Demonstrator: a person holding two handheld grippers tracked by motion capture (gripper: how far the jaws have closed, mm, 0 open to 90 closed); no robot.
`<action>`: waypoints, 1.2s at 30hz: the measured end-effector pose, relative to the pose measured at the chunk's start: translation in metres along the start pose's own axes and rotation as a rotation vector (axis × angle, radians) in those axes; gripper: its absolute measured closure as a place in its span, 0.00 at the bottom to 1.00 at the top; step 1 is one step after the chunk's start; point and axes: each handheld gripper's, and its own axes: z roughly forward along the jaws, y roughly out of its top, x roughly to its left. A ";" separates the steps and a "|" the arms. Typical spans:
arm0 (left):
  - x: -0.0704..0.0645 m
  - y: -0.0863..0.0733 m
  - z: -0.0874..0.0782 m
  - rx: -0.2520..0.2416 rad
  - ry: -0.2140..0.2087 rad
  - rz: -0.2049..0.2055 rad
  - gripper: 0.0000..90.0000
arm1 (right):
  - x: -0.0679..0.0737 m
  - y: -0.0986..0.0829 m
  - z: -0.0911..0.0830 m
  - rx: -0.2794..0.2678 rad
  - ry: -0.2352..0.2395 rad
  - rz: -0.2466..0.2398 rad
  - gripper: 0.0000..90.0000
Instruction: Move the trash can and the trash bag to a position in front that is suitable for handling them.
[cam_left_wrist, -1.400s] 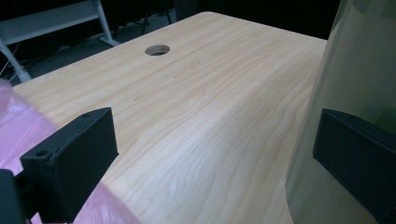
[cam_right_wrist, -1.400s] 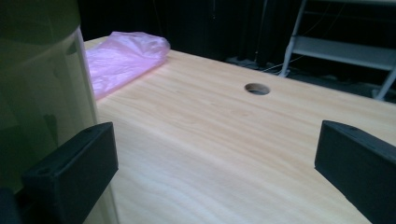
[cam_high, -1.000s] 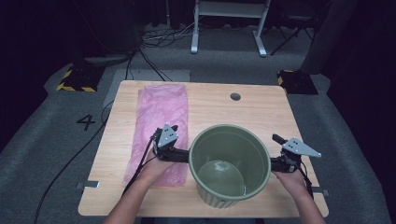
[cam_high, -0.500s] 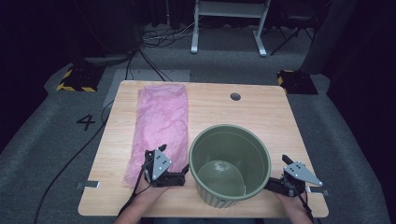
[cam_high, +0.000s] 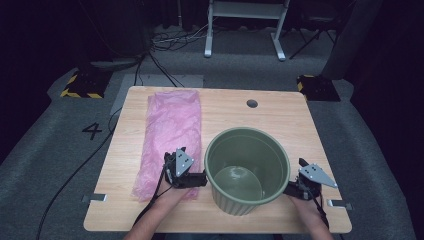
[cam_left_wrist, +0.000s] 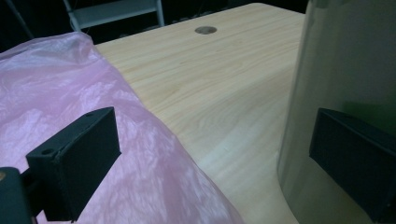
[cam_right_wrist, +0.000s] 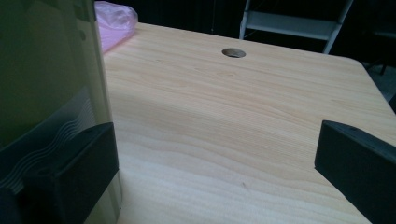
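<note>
The wooden desk (cam_high: 280, 120) carries everything, and both tools sit at its near edge, with its round cable hole (cam_high: 252, 103) far ahead of them and closer to the right tool's side. In the right tool's view that hole (cam_right_wrist: 233, 52) lies up ahead over bare wood.

The green bin (cam_high: 247, 170) stands upright between the two tools, its open mouth facing up. The left tool (cam_high: 200, 179) is at the bin's left wall and the right tool (cam_high: 291, 189) at its right wall. In the left tool's view the bin's wall (cam_left_wrist: 345, 60) rises right beside the right-hand jaw, which sits against or just in front of it; I cannot tell if they touch. In the right tool's view the bin (cam_right_wrist: 46, 84) stands just beside the left-hand jaw, again too close to tell contact.

The pink plastic bag (cam_high: 170, 137) lies flat on the desk, running from beneath the left tool away toward the far edge. In the left tool's view the bag (cam_left_wrist: 70, 93) spreads under and behind the left-hand jaw. A far corner of it (cam_right_wrist: 114, 18) shows beyond the bin in the right tool's view.

Both tools are spread wide: each view shows its two jaws well apart with nothing clamped between them. A hand holds each tool from below: the left hand (cam_high: 167, 197) and the right hand (cam_high: 306, 210).
</note>
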 end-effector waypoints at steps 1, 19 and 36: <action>0.002 0.002 0.004 0.004 0.005 -0.011 0.02 | -0.003 0.001 0.004 0.005 0.003 0.016 0.00; 0.025 0.008 0.008 0.010 0.016 -0.074 0.02 | -0.041 -0.020 -0.007 -0.022 -0.028 0.181 0.00; 0.087 -0.030 -0.022 0.092 0.113 -0.157 0.01 | -0.060 -0.056 -0.034 -0.035 -0.055 0.203 0.00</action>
